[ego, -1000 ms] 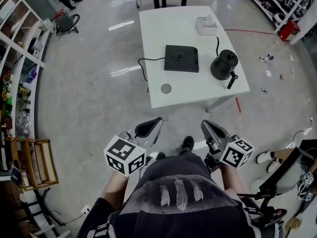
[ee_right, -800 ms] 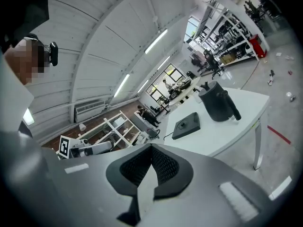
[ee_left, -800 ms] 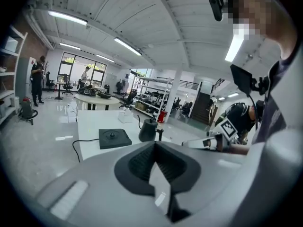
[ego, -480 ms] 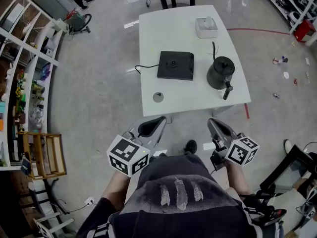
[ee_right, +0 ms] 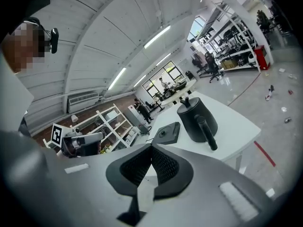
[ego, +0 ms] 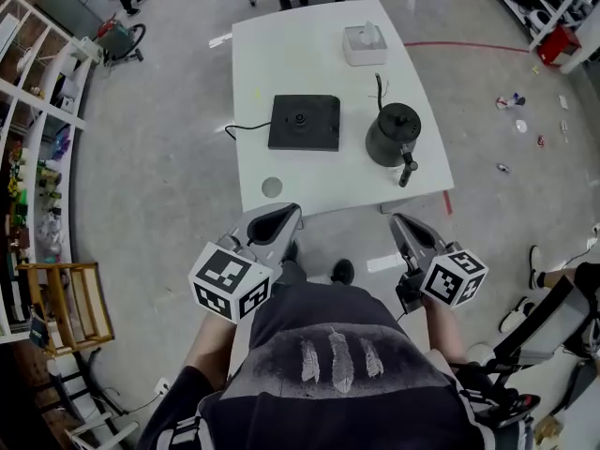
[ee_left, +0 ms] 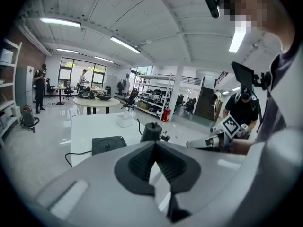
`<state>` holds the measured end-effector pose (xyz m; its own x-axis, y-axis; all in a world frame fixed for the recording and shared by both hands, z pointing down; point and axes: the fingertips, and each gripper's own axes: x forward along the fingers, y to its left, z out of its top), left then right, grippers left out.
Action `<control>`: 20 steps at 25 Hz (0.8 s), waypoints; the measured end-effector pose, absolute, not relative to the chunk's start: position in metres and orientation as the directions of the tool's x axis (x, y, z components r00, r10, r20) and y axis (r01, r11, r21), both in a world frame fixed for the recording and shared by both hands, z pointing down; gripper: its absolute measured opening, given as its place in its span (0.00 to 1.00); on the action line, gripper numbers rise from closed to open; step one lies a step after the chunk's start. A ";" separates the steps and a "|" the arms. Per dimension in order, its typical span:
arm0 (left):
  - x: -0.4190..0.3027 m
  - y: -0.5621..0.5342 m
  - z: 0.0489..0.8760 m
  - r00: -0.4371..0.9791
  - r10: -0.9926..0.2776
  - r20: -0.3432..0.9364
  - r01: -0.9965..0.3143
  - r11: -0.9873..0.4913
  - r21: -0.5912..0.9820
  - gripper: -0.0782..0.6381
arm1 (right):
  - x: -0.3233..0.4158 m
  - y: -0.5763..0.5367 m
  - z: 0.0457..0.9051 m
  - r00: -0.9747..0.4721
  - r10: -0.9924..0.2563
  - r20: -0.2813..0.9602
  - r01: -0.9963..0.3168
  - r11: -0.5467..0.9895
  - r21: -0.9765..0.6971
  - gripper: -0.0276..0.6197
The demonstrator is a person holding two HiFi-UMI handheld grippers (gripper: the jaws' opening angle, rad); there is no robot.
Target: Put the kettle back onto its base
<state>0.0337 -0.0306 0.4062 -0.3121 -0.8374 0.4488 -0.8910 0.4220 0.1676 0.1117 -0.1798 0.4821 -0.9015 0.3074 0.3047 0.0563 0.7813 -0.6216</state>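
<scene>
A black kettle (ego: 392,134) stands on the right part of the white table (ego: 309,36), its handle toward me. Its square black base (ego: 305,122) lies to the kettle's left, apart from it, with a cord running off the table's left edge. Both grippers hang just short of the table's near edge. My left gripper (ego: 272,225) is shut and empty, below the base. My right gripper (ego: 410,232) is shut and empty, below the kettle. The left gripper view shows the kettle (ee_left: 150,131) and base (ee_left: 108,144) beyond the jaws. The right gripper view shows the kettle (ee_right: 196,117) and base (ee_right: 168,132).
A white box (ego: 364,45) sits at the table's far side, and a small round disc (ego: 272,187) lies near its front left corner. White shelving (ego: 37,111) lines the left wall above a wooden rack (ego: 66,303). Small litter (ego: 520,125) dots the floor at right.
The person has stepped toward the table, which now lies closer in the head view. Both grippers have come forward to its near edge, still shut and empty.
</scene>
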 end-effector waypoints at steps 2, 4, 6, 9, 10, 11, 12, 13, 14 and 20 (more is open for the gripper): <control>0.023 -0.036 0.408 -0.291 -0.852 0.435 -0.900 0.398 0.176 0.11 | 0.107 -0.182 0.485 -0.904 0.283 0.321 0.030 0.790 -0.612 0.04; 0.010 -0.041 0.409 -0.269 -0.868 0.417 -0.909 0.372 0.188 0.11 | 0.101 -0.186 0.484 -0.907 0.253 0.336 0.001 0.800 -0.599 0.04; -0.006 -0.044 0.407 -0.244 -0.886 0.394 -0.917 0.343 0.202 0.11 | 0.091 -0.187 0.480 -0.912 0.218 0.347 -0.029 0.810 -0.586 0.04; -0.034 -0.035 0.404 -0.212 -0.906 0.365 -0.926 0.306 0.223 0.11 | 0.072 -0.172 0.476 -0.912 0.183 0.366 -0.067 0.816 -0.575 0.04; -0.044 -0.030 0.403 -0.205 -0.912 0.356 -0.926 0.298 0.231 0.11 | 0.065 -0.166 0.475 -0.909 0.178 0.376 -0.075 0.819 -0.569 0.04; -0.054 -0.026 0.403 -0.197 -0.916 0.348 -0.926 0.291 0.240 0.11 | 0.057 -0.161 0.475 -0.905 0.171 0.389 -0.085 0.823 -0.561 0.04; -0.064 -0.022 0.404 -0.190 -0.920 0.343 -0.926 0.284 0.249 0.11 | 0.049 -0.156 0.475 -0.901 0.163 0.401 -0.095 0.829 -0.551 0.04; -0.074 -0.017 0.406 -0.182 -0.923 0.338 -0.925 0.277 0.259 0.11 | 0.041 -0.152 0.474 -0.898 0.154 0.412 -0.104 0.835 -0.540 0.04; -0.084 -0.012 0.408 -0.174 -0.926 0.335 -0.925 0.270 0.268 0.11 | 0.033 -0.148 0.474 -0.897 0.143 0.419 -0.113 0.840 -0.530 0.04; -0.123 0.003 0.427 -0.085 -0.942 0.325 -0.924 0.197 0.327 0.11 | 0.008 -0.126 0.470 -0.885 0.071 0.460 -0.173 0.868 -0.465 0.04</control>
<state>-0.1229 0.0032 0.4270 -0.0853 -0.9417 0.3255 -0.9241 0.1969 0.3275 0.0081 -0.1262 0.4704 -0.8850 0.0707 0.4602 -0.1726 0.8681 -0.4654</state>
